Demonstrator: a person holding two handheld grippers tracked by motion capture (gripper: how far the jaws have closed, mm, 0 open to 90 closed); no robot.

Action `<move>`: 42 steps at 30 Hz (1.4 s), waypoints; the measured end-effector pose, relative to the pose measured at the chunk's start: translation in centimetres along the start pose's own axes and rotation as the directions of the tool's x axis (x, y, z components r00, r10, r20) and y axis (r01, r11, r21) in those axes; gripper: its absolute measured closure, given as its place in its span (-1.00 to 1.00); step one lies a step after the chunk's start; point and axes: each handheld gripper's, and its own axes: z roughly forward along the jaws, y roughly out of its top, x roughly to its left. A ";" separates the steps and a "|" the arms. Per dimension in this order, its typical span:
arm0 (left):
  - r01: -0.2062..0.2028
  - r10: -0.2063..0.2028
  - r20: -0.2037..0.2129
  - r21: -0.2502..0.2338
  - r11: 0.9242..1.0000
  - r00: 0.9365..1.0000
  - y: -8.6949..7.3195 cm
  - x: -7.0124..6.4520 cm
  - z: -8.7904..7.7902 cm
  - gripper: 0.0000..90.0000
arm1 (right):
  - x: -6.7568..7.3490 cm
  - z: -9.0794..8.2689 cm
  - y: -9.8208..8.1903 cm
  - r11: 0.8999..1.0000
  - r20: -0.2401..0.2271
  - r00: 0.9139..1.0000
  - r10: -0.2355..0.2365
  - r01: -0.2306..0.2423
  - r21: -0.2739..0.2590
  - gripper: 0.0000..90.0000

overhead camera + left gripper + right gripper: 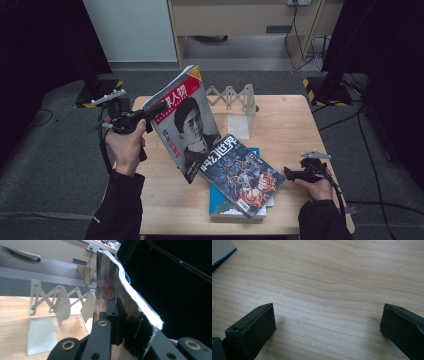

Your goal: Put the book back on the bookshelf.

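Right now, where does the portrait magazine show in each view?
High view: portrait magazine left of centre, tilted, clamped by the left gripper.
Left gripper view: its glossy cover edge-on between the jaws.
Right gripper view: not in it.
Shared landmark: white folding rack.

The wooden table (290, 125) carries a folding bookstand (235, 107) and stacked books (240, 205).

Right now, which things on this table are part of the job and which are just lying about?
In the job:
- red-topped magazine, lifted and tilted, clamped in the left gripper
- white folding book rack, probably where it goes

Lying about for now:
- dark illustrated magazine
- blue-covered book beneath it
- right gripper, jaws apart over bare table
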 end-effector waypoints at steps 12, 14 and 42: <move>-0.003 -0.004 -0.079 -0.079 0.997 0.997 1.8 1.8 -1.8 0.91 | 0.0 0.0 0.0 1.000 0.000 1.000 0.000 0.000 -0.001 -0.99; -0.003 -0.004 -0.086 -0.082 0.997 0.996 1.9 1.9 -1.8 0.91 | 0.0 0.0 0.0 1.000 0.000 1.000 0.000 0.000 0.000 -0.99; -0.111 0.078 -0.267 -0.109 0.988 0.961 2.4 3.8 2.0 0.91 | 0.0 0.0 0.0 1.000 0.000 1.000 0.001 -0.001 0.000 -0.99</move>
